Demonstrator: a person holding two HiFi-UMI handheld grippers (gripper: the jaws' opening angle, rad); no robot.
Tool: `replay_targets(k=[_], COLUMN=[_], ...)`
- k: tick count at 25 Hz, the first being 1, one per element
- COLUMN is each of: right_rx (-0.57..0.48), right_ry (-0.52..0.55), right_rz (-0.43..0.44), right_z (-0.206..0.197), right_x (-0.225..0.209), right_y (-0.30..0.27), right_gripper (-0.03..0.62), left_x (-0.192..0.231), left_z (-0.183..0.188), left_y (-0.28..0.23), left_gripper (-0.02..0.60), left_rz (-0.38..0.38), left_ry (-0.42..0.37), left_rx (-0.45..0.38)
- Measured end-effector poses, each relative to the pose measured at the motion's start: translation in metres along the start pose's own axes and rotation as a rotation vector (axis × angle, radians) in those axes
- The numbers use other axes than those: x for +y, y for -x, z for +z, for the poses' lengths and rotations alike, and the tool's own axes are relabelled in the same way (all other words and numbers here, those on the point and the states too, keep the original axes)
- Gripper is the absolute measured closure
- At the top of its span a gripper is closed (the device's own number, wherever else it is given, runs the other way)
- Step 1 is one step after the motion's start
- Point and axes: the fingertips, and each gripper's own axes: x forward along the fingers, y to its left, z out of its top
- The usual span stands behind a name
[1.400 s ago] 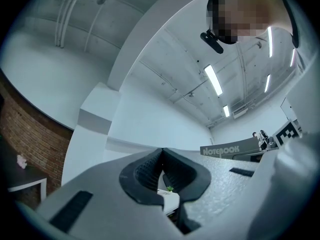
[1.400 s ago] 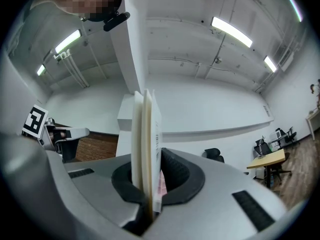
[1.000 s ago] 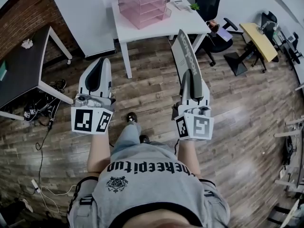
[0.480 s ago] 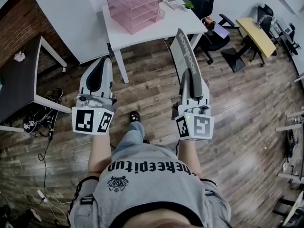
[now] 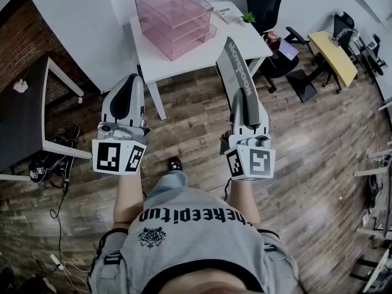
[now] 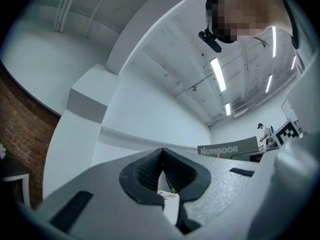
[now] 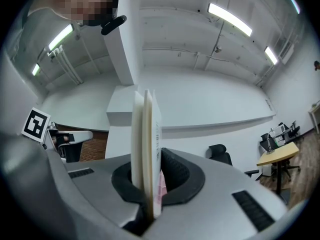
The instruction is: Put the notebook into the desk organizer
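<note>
My right gripper [image 5: 243, 95] is shut on a grey notebook [image 5: 237, 70] that stands on edge and sticks forward from the jaws. In the right gripper view the notebook [image 7: 146, 149] shows edge-on between the pads. A pink tiered desk organizer [image 5: 176, 18] stands on a white table [image 5: 196, 46] ahead. The notebook's far end overlaps the table's front right part in the head view. My left gripper [image 5: 127, 90] is held level beside it, jaws closed with nothing between them [image 6: 161, 171]. The notebook [image 6: 227, 149] also shows at the right in the left gripper view.
A dark table [image 5: 21, 112] with cables under it stands at the left. Black office chairs [image 5: 269, 5] and a yellow desk [image 5: 334, 57] are at the right. Wooden floor [image 5: 190, 127] lies between me and the white table.
The white table and pink organizer have come closer and shifted left in the head view as I walk forward. Both grippers keep their pose and grip.
</note>
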Motion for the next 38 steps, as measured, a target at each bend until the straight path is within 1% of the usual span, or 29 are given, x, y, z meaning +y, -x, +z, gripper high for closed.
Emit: replay_targets(k=[9,13,20,30,34,38], right_rx=[0.003,0.002,-0.018,0.009,0.023,0.030], right_ry=[0.013,0.020,0.038,0.052,0.044,0.048], right_rz=[0.022,0.026,0.024,0.018,0.021,0.041], right_z=[-0.015,-0.023,-0.032,-0.050,-0.060,-0.071], right_x=[0.009,0.013,0.024,0.027,0.019,0.013], right_y=[-0.078,-0.108,-0.151,-0.186,-0.203,-0.230], right_gripper=[0.585,0.585,0.585,0.585,0.585,0.585], left_x=[0.057,0.078,0.116,0.140,0.145,0.155], left_z=[-0.019,-0.027,-0.037,-0.064,-0.075,-0.085], left_y=[-0.049,-0.069,-0.091,-0.115,-0.126,-0.145], left_gripper=[0.578,0.578,0.578,0.578,0.578,0.578], left_rz=[0.017,0.013,0.014,0.001,0.001,0.015], left_ry=[0.006,0.010,0.010,0.043,0.035,0.025], left_rx=[-0.004,-0.011,-0.030,0.005,0.027,0.028])
